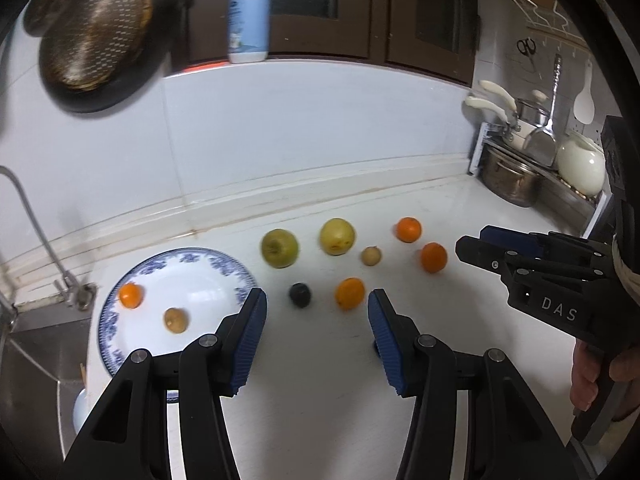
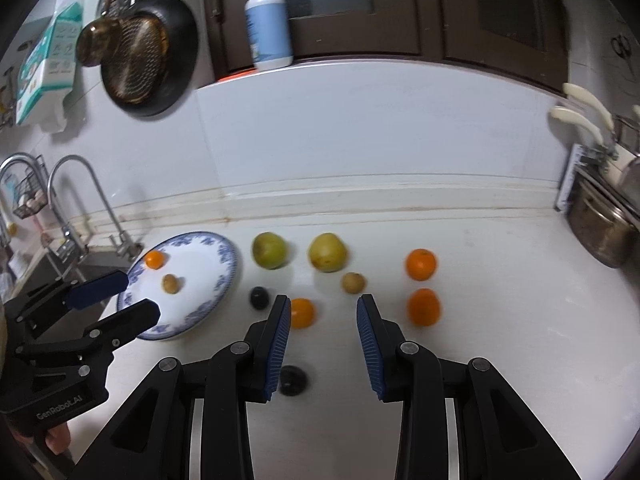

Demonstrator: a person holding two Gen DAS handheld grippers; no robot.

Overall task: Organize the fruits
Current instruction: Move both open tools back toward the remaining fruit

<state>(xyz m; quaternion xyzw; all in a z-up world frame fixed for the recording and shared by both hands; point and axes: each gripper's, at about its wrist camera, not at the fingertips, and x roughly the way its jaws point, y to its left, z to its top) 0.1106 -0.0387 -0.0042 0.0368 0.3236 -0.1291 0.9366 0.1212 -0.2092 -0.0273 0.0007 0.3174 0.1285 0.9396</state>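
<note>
A blue-patterned white plate [image 1: 200, 270] [image 2: 224, 256] holds a small orange [image 1: 131, 295] [image 2: 154, 259] and a small brown fruit [image 1: 176, 320] [image 2: 171, 283]. On the counter lie two green apples [image 1: 280, 248] [image 1: 337, 236], a small tan fruit [image 1: 371, 256], several oranges [image 1: 350, 293] [image 1: 409, 229] [image 1: 433, 257] and a dark fruit [image 1: 300, 294]. My left gripper [image 1: 316, 336] is open and empty, just short of the dark fruit and nearest orange. My right gripper [image 2: 323, 340] is open and empty above the counter; a second dark fruit [image 2: 293, 379] lies below it.
A sink [image 2: 92, 264] with taps [image 2: 80, 184] is left of the plate. Pots on a rack [image 1: 516, 176] stand at the right. A soap bottle [image 1: 249, 16] sits on the ledge, and pans [image 1: 96, 32] hang on the wall.
</note>
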